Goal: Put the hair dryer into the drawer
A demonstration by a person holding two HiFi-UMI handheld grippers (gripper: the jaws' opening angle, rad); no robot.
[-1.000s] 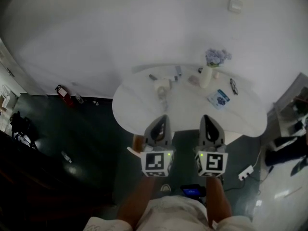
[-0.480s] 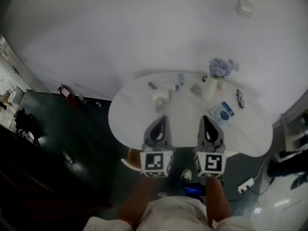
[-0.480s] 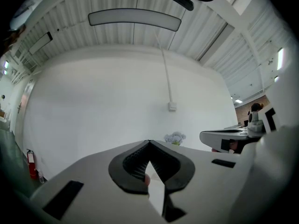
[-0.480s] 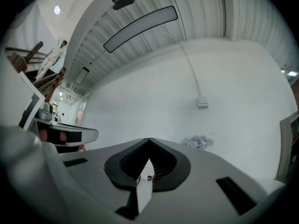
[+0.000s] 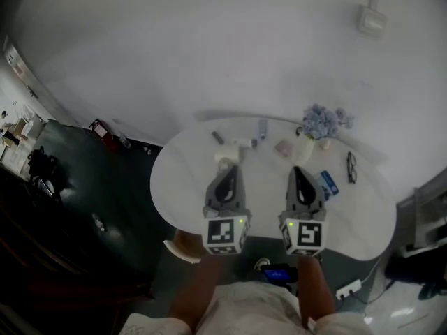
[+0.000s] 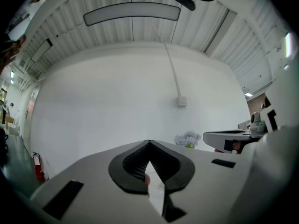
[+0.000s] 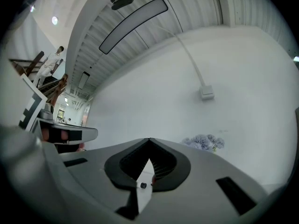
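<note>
Approach, I judge: left gripper (image 5: 231,169) and right gripper (image 5: 299,170) hang above the worktop (image 5: 178,180), fingers clenched on nothing (both); next, one must open around the likely hair dryer (image 5: 225,157).

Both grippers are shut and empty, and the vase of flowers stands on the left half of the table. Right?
No. The head view shows the vase of flowers on the right half of the table. The left gripper and right gripper are shut and empty, as stated.

White hair dryer (image 5: 227,155) lies on its side on the worktop (image 5: 178,183), toward the far edge, left of centre.
</note>
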